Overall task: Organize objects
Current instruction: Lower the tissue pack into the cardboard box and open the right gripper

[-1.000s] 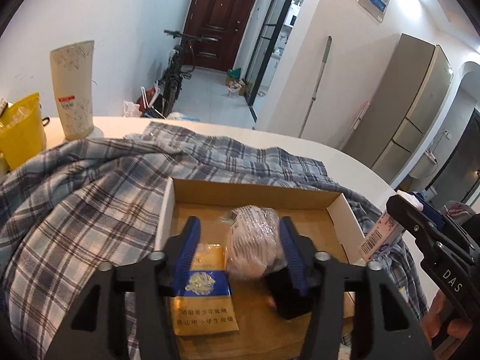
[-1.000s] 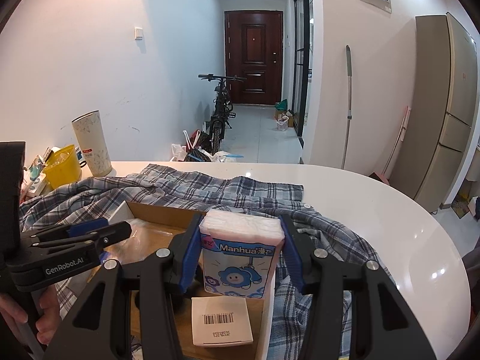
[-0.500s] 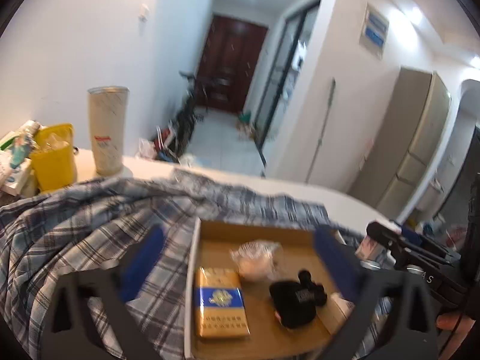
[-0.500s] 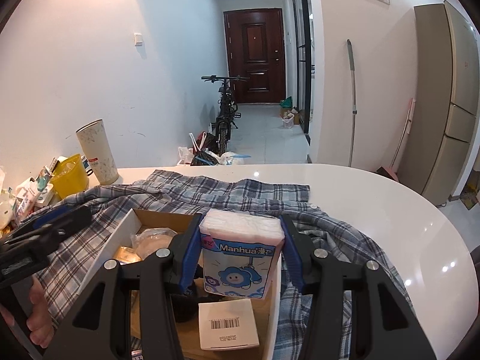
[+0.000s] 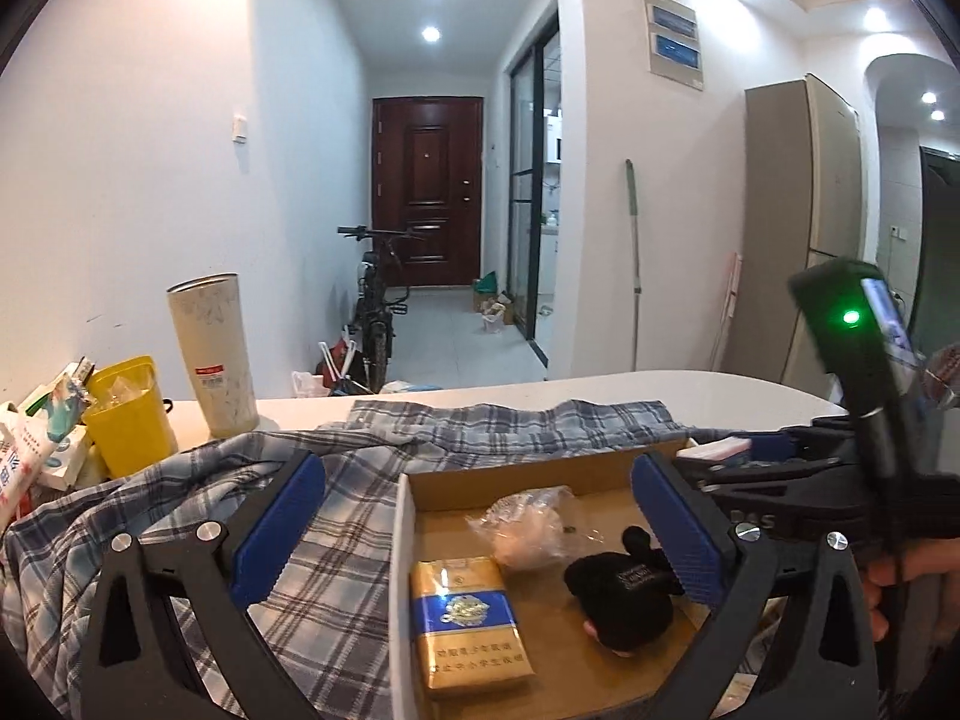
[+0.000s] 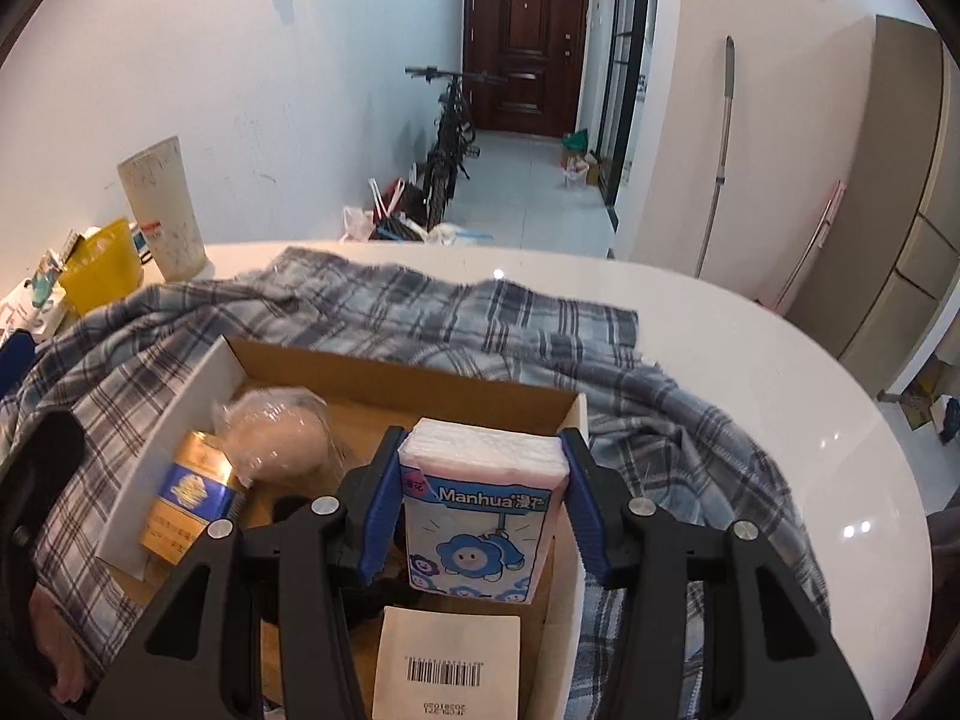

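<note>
Right tongs [image 6: 483,516] — level over the near right corner of the cardboard box [image 6: 384,369], pads pinching an upright Manhua tissue pack [image 6: 485,504]; white barcoded carton [image 6: 447,657] just below.
Left tongs [image 5: 474,534] — raised above the box's left side, fingers spread wide, holding nothing.
In the box: gold-and-blue cigarette pack [image 5: 471,624], bagged pinkish lump [image 5: 531,531], black pouch [image 5: 624,594].
Under the box: plaid shirt [image 6: 456,312] over the white worktop [image 6: 750,360].
</note>
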The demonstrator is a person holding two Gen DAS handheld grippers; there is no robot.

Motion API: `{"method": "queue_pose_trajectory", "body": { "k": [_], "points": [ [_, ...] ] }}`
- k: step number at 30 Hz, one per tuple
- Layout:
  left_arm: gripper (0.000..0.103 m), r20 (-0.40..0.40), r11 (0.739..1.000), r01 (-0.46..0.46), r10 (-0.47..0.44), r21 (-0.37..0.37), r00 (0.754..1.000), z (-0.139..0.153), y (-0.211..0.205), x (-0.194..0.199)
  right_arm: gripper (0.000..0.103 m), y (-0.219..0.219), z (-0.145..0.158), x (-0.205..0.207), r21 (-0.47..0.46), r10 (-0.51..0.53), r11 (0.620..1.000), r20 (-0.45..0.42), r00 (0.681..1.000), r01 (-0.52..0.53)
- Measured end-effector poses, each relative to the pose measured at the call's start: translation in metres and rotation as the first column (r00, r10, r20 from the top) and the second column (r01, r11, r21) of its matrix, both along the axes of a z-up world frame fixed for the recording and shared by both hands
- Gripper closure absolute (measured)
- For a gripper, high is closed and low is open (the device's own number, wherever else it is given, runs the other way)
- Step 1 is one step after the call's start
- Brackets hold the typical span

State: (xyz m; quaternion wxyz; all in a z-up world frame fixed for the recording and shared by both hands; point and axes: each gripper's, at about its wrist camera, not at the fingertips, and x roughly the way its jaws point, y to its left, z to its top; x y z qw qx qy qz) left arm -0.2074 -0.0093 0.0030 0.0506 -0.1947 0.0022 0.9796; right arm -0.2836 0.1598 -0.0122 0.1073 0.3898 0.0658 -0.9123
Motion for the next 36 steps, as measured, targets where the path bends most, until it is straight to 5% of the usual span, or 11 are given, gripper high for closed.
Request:
{"method": "queue_pose_trajectory", "body": {
  "k": [6,9,14,25,36],
  "points": [
    [0.000,-0.009,1.000,0.000,0.000,-0.017,1.000,0.001,0.003,0.002,0.049,0.003,-0.003,0.000,-0.016,-0.005,1.000,0.013,1.000,0.005],
    [0.000,-0.021,1.000,0.010,-0.010,-0.016,1.000,0.006,0.004,0.006,0.035,0.008,0.011,0.008,-0.028,0.010,1.000,-0.016,1.000,-0.010],
    [0.000,-0.067,0.999,0.009,-0.011,-0.032,0.998,0.026,0.007,0.020,0.032,0.023,0.045,0.030,-0.051,-0.004,0.999,-0.097,0.995,-0.001],
    [0.000,-0.044,1.000,-0.002,0.002,0.002,0.999,0.061,-0.001,0.083,0.023,0.059,0.085,0.112,-0.276,-0.037,0.961,-0.189,0.981,-0.017],
    [0.000,-0.065,0.998,-0.034,0.037,0.057,0.997,0.035,-0.005,0.118,0.000,0.062,0.073,0.180,-0.225,-0.062,0.974,-0.406,0.912,-0.033]
  ]
}}
